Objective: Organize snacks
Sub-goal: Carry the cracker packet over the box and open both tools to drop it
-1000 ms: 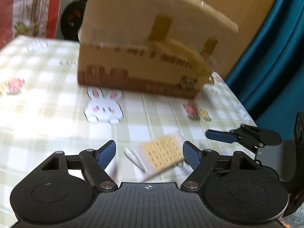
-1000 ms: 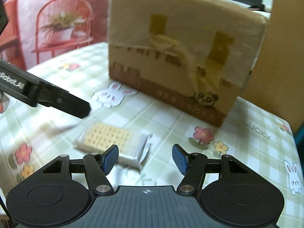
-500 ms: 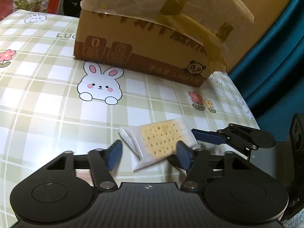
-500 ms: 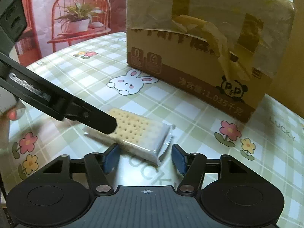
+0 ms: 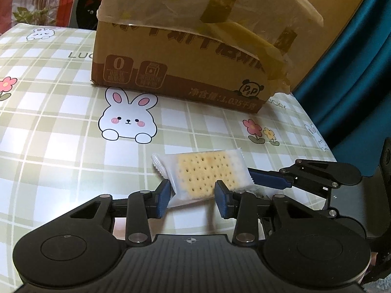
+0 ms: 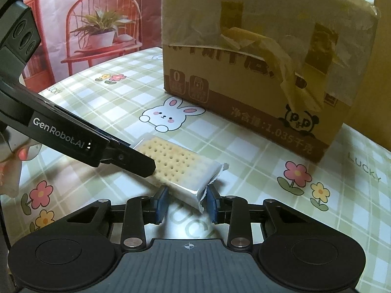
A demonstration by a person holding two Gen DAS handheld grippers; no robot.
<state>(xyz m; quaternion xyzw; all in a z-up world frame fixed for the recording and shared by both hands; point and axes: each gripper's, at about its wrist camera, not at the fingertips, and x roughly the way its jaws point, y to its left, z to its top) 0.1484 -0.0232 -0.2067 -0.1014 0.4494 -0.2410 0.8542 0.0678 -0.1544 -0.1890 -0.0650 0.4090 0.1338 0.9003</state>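
One cracker packet (image 5: 205,171) in clear wrap lies on the checked tablecloth in front of the cardboard box. In the left wrist view its near corner sits between the blue pads of my left gripper (image 5: 191,196); the jaws are closing and both pads touch the wrap. The right wrist view shows the packet (image 6: 176,163) with its crimped end between the pads of my right gripper (image 6: 187,201), whose jaws are also closing and press on it. A finger of the left gripper (image 6: 136,166) reaches across the packet's far end.
A taped cardboard box (image 5: 183,61) with a panda print stands just behind the packet. The table (image 5: 61,146) ends at the right, where a teal curtain (image 5: 354,73) hangs. A person's hand (image 6: 12,163) holds the left gripper's handle.
Both grippers' jaws have narrowed from wide apart onto the packet. The packet has turned and now sits between both pairs of pads. The views have steadied and sharpened.
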